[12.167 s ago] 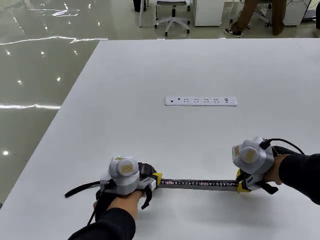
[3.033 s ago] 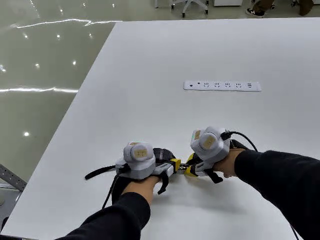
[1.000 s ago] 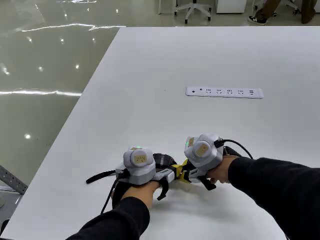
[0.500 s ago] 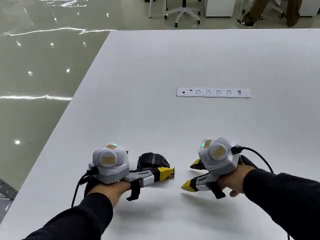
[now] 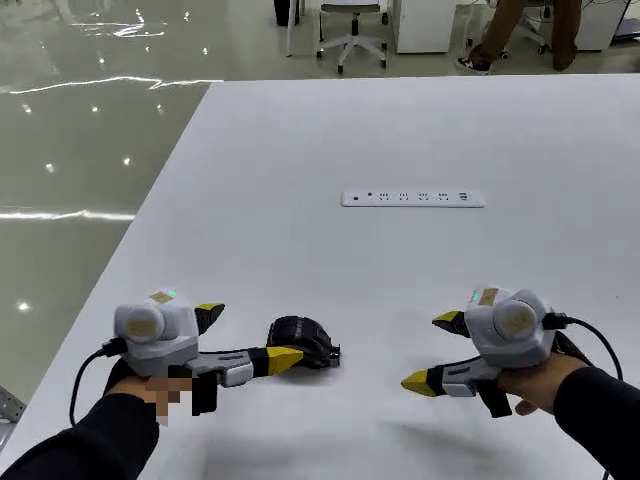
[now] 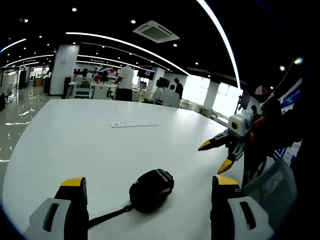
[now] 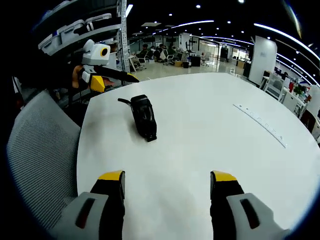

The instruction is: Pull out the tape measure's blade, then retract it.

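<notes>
Progress: probably at or near the end; no blade showing outside the black, rounded tape measure case [image 5: 305, 342], so apparently wound fully in.
Left to do: seemingly nothing on the retract step; no way to tell from here whether the pull-out was carried through.
Tape measure: lying on its side at the near left of the white workbench top [image 5: 300, 150], between the two grippers and much closer to the left one; gripped by nothing; thin black strap [image 6: 107, 217] trailing from the case back toward the left gripper.
Left gripper: grey two-jaw tool with yellow tips [image 5: 247, 335], jaws spread wide and empty; right-hand tip just beside the case in the head view, contact not certain; case ahead of the jaws in the left gripper view.
Right gripper: matching grey and yellow tool [image 5: 432, 350], jaws likewise parted with nothing between them; well apart from the case, pointing left toward it.
Pose: both held low over the near edge, aimed inward at each other.
Far side: white power strip [image 5: 413, 199], well apart from everything.
</notes>
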Motion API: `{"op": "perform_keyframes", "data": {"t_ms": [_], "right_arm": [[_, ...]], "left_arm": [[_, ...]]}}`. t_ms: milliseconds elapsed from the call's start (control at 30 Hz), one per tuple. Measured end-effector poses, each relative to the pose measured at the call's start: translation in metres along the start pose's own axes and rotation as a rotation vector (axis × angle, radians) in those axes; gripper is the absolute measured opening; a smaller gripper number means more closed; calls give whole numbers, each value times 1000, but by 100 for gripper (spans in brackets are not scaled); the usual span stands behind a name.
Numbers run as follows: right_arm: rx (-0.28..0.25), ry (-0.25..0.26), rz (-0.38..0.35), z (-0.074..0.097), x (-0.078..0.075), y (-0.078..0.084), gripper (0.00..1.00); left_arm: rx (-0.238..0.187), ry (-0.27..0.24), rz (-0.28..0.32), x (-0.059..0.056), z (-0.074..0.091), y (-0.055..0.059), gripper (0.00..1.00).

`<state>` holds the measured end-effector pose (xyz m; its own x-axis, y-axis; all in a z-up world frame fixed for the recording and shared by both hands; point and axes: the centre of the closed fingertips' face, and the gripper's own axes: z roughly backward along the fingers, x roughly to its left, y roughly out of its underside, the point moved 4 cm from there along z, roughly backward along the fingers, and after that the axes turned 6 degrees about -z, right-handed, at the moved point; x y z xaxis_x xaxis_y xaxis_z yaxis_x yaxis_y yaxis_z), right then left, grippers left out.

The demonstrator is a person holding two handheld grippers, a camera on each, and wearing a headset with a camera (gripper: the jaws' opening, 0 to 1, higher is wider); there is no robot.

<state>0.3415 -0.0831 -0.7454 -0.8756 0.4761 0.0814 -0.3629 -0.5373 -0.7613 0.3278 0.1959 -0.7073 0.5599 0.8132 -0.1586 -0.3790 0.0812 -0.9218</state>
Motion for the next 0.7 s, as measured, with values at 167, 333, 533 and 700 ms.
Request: {"op": "perform_keyframes", "data": {"t_ms": [167, 333, 533, 700], "right_arm": [[-49, 46, -25, 31, -4, 15, 74], [-91, 91, -58, 59, -10, 30, 81], [-108, 159, -76, 91, -12, 49, 87], [-94, 207, -74, 114, -12, 71, 94]], "left_arm": [[36, -57, 6, 11, 21, 13, 100], [71, -79, -67, 18, 44, 27, 100], [76, -72, -97, 22, 64, 34, 100], [133, -62, -167, 24, 81, 41, 100]]}}
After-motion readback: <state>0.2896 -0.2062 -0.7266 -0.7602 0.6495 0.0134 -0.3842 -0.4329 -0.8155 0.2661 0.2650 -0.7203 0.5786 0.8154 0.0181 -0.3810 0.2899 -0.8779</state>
